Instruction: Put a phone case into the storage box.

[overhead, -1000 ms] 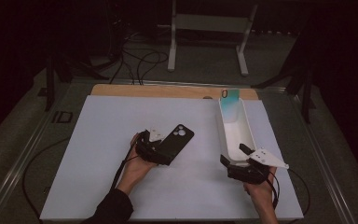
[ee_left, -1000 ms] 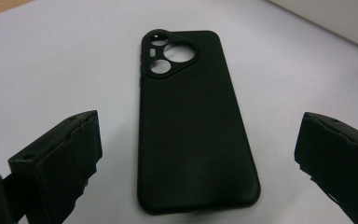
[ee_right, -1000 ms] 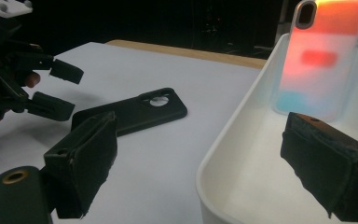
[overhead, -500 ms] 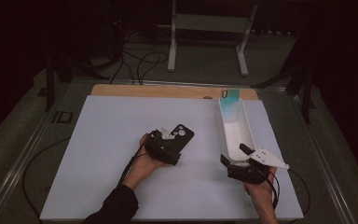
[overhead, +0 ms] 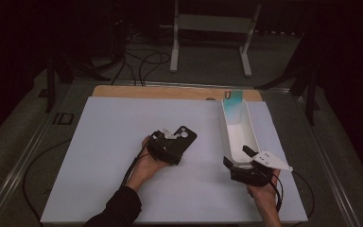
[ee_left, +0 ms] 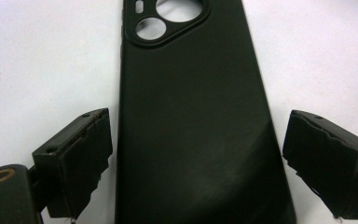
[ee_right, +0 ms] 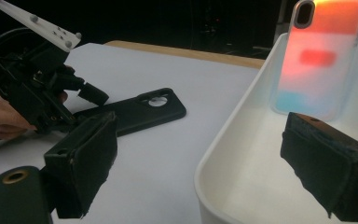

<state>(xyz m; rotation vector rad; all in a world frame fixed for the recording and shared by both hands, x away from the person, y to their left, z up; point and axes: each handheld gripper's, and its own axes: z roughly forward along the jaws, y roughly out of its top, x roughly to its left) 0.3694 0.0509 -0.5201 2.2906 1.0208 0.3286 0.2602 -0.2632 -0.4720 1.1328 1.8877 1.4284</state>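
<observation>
Here, matte black phone case (ee_left: 196,130), rounded corners.

left tongs (overhead: 177,142) closing, right tongs (overhead: 238,158) agape

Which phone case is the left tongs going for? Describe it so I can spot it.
On the white board, look near the middle, left of the white tray. The black case lies flat there between the left tongs; the other case is pastel and stands in the tray.

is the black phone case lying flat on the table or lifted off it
Lying flat: the black phone case rests back-up on the white table, between the left gripper pads, which stand clear of its edges.
</observation>
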